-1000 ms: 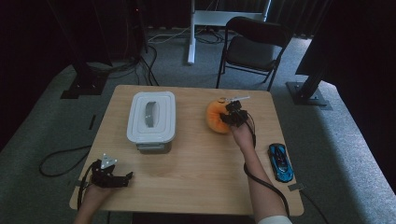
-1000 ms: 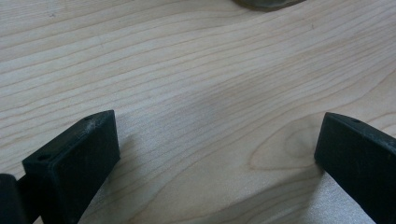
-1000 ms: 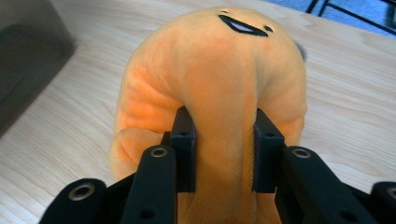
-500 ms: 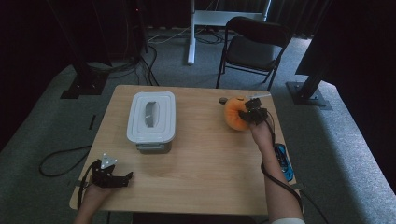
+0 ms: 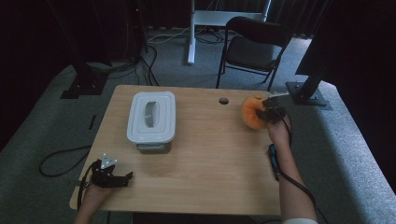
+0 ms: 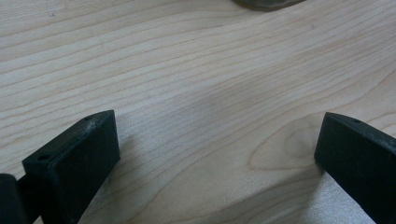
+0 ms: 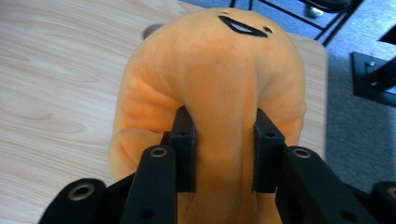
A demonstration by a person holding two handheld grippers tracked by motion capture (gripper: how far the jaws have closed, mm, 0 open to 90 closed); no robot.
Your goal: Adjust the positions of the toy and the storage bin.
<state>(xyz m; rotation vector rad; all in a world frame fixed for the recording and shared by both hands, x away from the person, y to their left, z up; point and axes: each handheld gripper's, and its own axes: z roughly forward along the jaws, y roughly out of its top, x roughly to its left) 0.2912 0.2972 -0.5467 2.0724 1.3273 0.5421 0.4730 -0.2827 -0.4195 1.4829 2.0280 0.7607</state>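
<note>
Orange plush toy [image 7: 219,79] pinched by right tool [image 7: 223,154], forearm stretched to table's far-right corner [image 5: 280,100].

Orange plush toy [image 7: 219,79] with a black stitched smile, centre of the right gripper view. Pale wood-grain counter [image 5: 210,158]. White lidded box [image 5: 152,116], upper left. Blue toy car [image 5: 273,158], right. Black chair [image 5: 254,49], grey carpet [image 5: 42,126].

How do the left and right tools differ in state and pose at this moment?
The left tool has its jaws spread wide with nothing between them; the right tool is shut on the soft orange plush toy. The left sits low at the near edge of the light wooden table; the right is at its far right corner. Both are hand-held with black jaws.
</note>
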